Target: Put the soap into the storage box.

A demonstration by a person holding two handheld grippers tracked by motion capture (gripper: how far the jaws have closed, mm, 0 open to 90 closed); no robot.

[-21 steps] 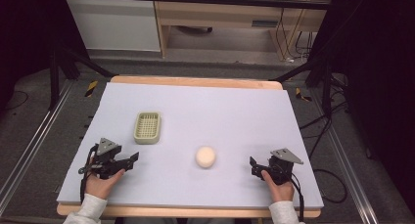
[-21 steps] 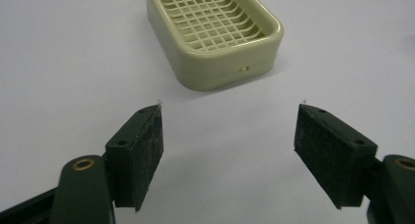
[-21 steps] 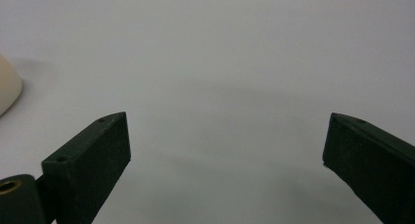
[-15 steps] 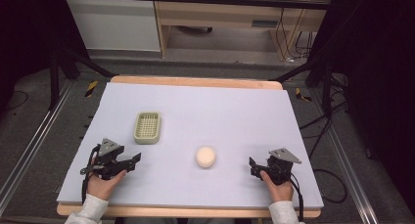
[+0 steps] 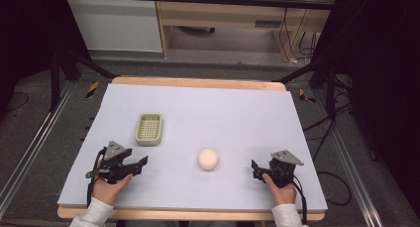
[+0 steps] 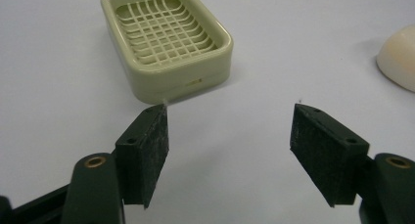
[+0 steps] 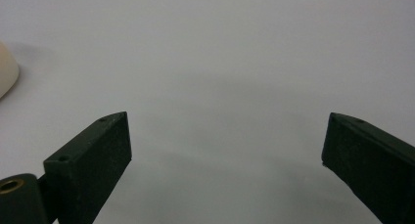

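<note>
We see both tongs resting low on the lavender tabletop (image 5: pixel 223 113), left tongs (image 6: pixel 229 141) and right tongs (image 7: pixel 226 155) gaping, nothing between them. The round cream soap bar (image 5: pixel 208 158) lies between them, perhaps bound for the pale-green slatted plastic soap dish (image 5: pixel 149 129). Since the earlier frame, little changes.

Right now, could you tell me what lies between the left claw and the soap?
Nothing: in the high view, only bare mat separates the left claw from the soap.

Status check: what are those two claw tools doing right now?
Left gripper and right gripper open, empty. Soap bar and soap dish untouched on table. Nothing blocking.
</note>
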